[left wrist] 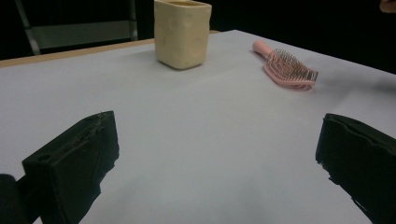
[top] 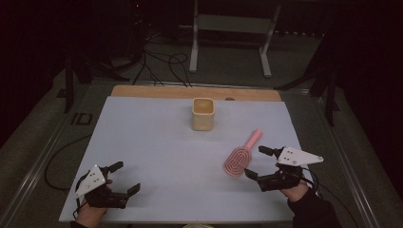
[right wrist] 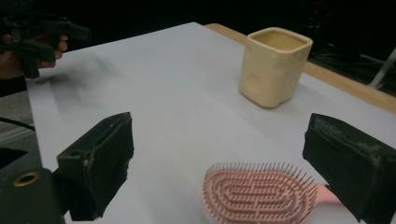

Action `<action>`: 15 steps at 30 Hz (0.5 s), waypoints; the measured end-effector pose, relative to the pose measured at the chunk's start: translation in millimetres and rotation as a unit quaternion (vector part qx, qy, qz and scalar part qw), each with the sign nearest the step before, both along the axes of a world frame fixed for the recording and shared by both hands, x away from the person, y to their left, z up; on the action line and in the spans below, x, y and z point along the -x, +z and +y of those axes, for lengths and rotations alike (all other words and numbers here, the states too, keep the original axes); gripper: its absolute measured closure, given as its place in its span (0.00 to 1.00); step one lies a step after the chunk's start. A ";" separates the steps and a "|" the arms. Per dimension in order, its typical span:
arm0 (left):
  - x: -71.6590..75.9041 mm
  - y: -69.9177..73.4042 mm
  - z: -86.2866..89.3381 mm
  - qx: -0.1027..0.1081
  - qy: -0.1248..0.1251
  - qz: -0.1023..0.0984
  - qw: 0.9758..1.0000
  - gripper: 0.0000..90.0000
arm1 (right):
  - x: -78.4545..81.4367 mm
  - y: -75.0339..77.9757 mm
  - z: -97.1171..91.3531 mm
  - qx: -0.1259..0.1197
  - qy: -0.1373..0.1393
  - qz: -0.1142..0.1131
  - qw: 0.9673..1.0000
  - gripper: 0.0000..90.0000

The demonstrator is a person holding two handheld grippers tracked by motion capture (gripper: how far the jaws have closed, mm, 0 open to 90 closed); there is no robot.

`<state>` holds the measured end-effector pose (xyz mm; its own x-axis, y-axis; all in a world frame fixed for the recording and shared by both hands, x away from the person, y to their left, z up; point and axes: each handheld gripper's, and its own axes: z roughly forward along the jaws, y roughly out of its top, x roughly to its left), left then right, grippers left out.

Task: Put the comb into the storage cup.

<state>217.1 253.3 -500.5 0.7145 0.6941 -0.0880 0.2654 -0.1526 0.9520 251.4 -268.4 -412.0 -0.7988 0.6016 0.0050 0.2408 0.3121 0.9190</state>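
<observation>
**Both grippers released over the table, hairbrush beside your right gripper**

High view: the table carries a pale sheet, with a strip of bare wood along its far edge. A cream cup stands upright at the far centre, its opening square with rounded corners. A pink hairbrush lies bristles up at the right, its handle pointing far and to the right — well apart from the cup.

Your left gripper is at the near left corner, jaws spread wide and nothing between them; your left hand grips it from below. Your right gripper is at the near right, jaws likewise spread, just beside the near right edge of the brush head. You cannot tell from this view whether a jaw touches the brush. Your right hand and dark sleeve enter from the near edge.

Left gripper view: the two black jaws stand far apart over bare sheet, with the cup and the hairbrush farther off.

Right gripper view: the brush head lies low between the open jaws, closer to the jaw at the right of this view; the cup stands beyond, and your left gripper shows at the far corner.

On the floor beyond the table are dark cables and a white frame stand.
</observation>
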 end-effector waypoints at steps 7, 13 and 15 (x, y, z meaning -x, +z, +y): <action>-0.2 0.0 0.0 0.000 -0.001 0.001 1.000 0.00 | -14.2 9.9 -2.5 -0.007 -0.006 -0.005 1.000 0.09; -0.3 0.0 -0.3 0.000 -0.001 0.000 1.000 0.00 | -26.1 17.8 -3.1 -0.001 -0.015 -0.012 1.000 0.10; -0.3 0.0 -0.1 0.000 -0.001 0.000 1.000 0.00 | -29.3 19.1 -3.5 -0.001 -0.016 -0.013 1.000 0.10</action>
